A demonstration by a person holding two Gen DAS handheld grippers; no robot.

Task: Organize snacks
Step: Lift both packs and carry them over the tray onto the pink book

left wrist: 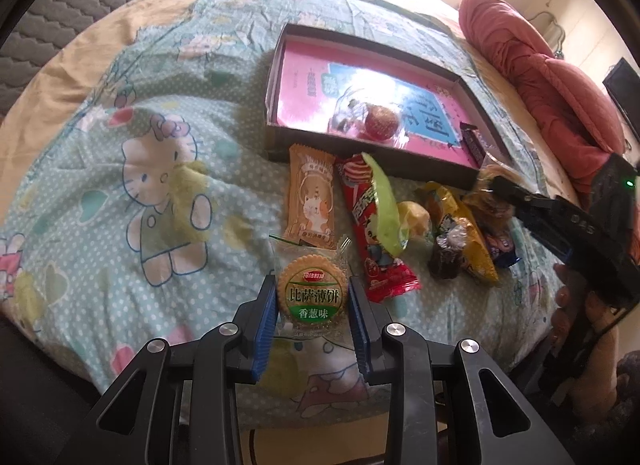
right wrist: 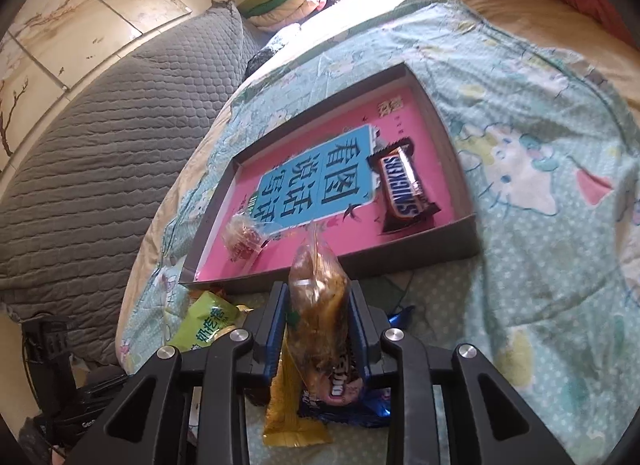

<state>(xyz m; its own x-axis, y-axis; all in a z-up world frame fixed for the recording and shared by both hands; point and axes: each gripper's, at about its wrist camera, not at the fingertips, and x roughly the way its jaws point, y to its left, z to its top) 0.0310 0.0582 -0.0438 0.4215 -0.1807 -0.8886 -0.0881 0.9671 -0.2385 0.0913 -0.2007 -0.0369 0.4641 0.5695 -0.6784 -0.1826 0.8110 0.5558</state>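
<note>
My left gripper [left wrist: 312, 289] is shut on a round biscuit packet [left wrist: 313, 294] with a green label, held just above the bedsheet. My right gripper [right wrist: 318, 297] is shut on a clear bag of brown snack [right wrist: 318, 285], lifted near the front wall of the grey box; it also shows in the left wrist view [left wrist: 490, 183]. The grey box [left wrist: 276, 65] with a pink floor holds a red round sweet [left wrist: 380, 123] and a Snickers bar [right wrist: 404, 185]. Loose on the sheet are an orange cat packet [left wrist: 311, 197], a red stick packet [left wrist: 374, 233] and a yellow packet [left wrist: 464, 233].
A green packet [right wrist: 208, 323] and a blue Oreo packet [right wrist: 344, 397] lie under my right gripper. A dark wrapped sweet [left wrist: 448, 253] sits by the yellow packet. A red quilt [left wrist: 540, 77] lies far right and a grey pillow [right wrist: 100, 145] lies left of the box.
</note>
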